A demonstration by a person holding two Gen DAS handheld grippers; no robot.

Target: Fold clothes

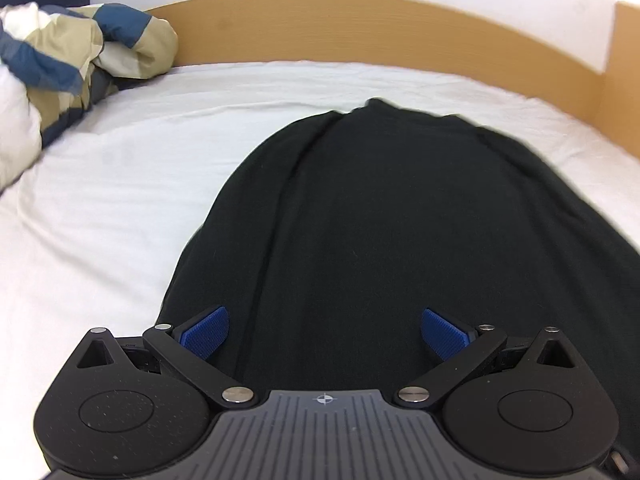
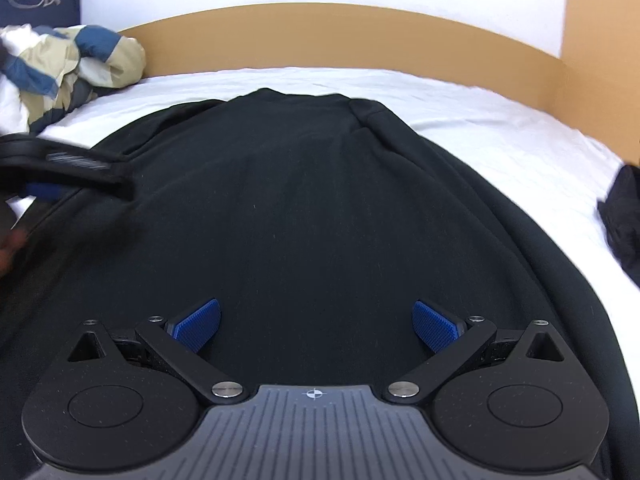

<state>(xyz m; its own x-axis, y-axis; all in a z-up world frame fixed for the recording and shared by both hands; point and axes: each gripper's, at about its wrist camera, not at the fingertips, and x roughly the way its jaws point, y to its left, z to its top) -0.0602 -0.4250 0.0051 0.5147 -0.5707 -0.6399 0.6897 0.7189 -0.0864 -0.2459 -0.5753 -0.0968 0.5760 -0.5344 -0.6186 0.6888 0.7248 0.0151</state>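
Nearest both cameras, the left gripper (image 1: 325, 334) and right gripper (image 2: 316, 326) stand spread wide with blue pads, holding nothing, above a black knitted garment (image 2: 288, 200) lying flat on the white bedsheet (image 1: 100, 200). Beyond, a crumpled blue-and-beige duvet (image 1: 72, 56) meets the curved wooden headboard (image 1: 360, 28).

Left tongs (image 1: 325, 334) and right tongs (image 2: 316, 326): identical build. Matte black linkage arms on silver round-head screws, blue cross-hatched pads (image 1: 206, 332), two round black housings with triangular cut-outs. Grey ribbed centre plate carries a small crosshair mark (image 2: 314, 393).
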